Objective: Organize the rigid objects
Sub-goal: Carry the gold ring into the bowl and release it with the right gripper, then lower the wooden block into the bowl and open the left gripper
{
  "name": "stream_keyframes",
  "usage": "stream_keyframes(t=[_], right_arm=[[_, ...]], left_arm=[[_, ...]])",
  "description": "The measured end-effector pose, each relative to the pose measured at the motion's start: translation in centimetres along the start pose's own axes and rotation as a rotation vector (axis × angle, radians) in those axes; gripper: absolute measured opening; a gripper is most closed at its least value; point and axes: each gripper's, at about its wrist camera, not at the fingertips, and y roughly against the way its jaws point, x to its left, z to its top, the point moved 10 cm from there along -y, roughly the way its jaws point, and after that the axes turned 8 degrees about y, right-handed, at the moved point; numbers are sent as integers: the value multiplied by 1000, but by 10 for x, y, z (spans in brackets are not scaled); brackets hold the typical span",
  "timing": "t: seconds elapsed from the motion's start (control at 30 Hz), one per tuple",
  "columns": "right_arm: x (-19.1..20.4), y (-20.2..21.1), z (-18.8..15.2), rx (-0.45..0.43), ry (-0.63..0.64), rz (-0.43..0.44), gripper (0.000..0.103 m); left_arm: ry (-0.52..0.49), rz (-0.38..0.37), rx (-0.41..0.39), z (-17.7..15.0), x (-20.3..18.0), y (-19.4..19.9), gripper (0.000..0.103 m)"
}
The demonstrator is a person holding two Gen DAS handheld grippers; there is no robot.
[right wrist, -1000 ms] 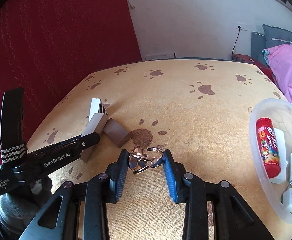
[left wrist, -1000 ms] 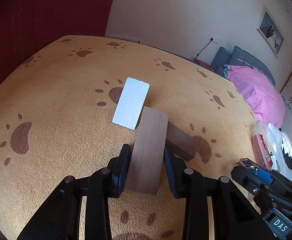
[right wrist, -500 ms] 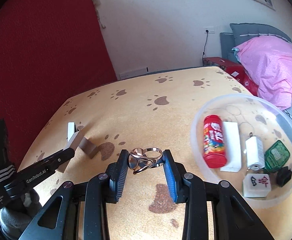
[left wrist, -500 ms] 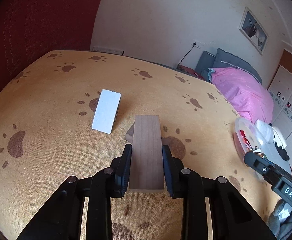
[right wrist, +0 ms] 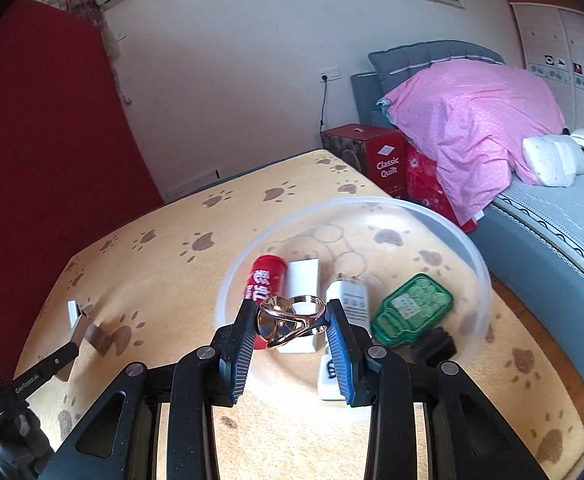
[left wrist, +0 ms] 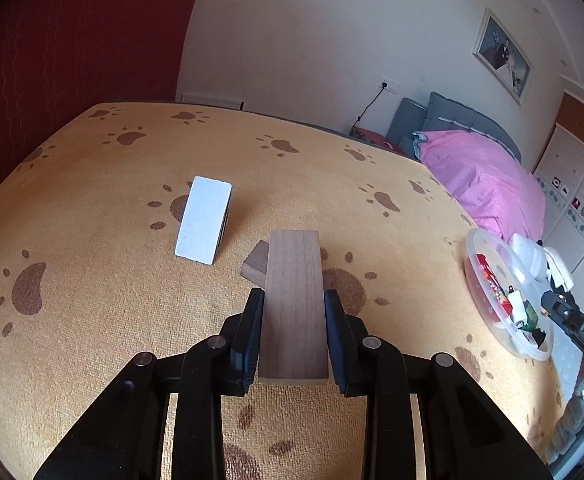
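While clamping ring [right wrist: 292,320], right tool [right wrist: 292,330] now over bowl [right wrist: 467,256].

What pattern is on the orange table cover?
Brown paw prints on the orange cover, clearest in the left wrist view.

Two black handheld claws, each with ribbed pads and round silver screw heads

The left claw [left wrist: 293,320] is built of matte black angular arms with triangular cut-outs and silver screws at the joints; "GenRobot.AI" is printed in white along its side, above a band of white stripes. On the right claw [right wrist: 292,320] one blue ribbed pad is seen, and white "DAS" lettering is carried. A grey knitted glove [right wrist: 16,446] is worn.
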Motion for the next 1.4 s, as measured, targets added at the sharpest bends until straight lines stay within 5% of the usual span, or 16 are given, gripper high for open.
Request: stream_keyframes(t=[0.07,0.13,0.17,0.63,1.4], right_arm=[[-13,3,1,-15,-23,-24,39],[-25,6,2,-28,-57,-49,69],[-31,8,3,-45,-76,-62,71],[-82,16,0,-136,-181,-236,74],[-105,20,-10,-172,-282,-309,77]], left_arm=[[1,0,-1,0,0,0,30],[0,2,-2,0,0,0,30],[-1,4,-2,0,0,0,30],[-80,-33,36,-18,-45,4,30],[-331,-251,125,-51,-227,-20,30]])
